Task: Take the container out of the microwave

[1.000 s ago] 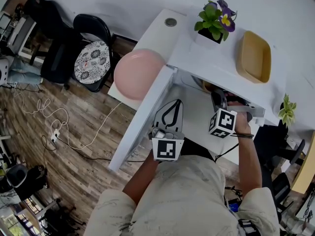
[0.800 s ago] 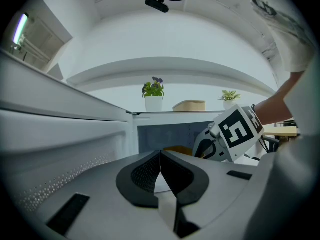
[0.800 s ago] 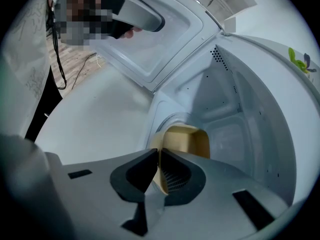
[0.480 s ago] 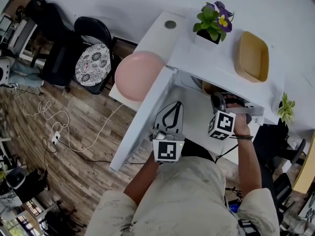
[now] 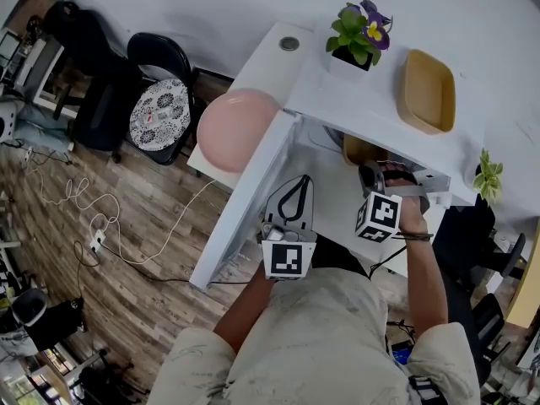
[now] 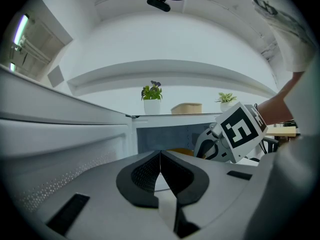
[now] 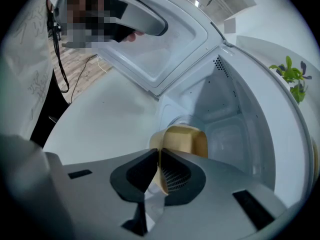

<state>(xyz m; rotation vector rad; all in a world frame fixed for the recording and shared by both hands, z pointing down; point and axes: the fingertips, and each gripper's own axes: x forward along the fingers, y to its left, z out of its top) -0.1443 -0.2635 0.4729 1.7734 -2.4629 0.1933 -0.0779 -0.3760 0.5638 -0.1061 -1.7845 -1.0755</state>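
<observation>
Clamping container [image 7: 187,139] rim at microwave [image 7: 235,129] mouth: right gripper [image 7: 157,156].

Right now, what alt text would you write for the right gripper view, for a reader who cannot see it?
The right tool grips the near wall of a tan container at the front of an open white microwave, jaws shut on it. The door stands open at upper left; a plant shows at the right edge.

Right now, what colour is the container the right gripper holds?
Tan-yellow rectangular container; best in the right gripper view.
</observation>
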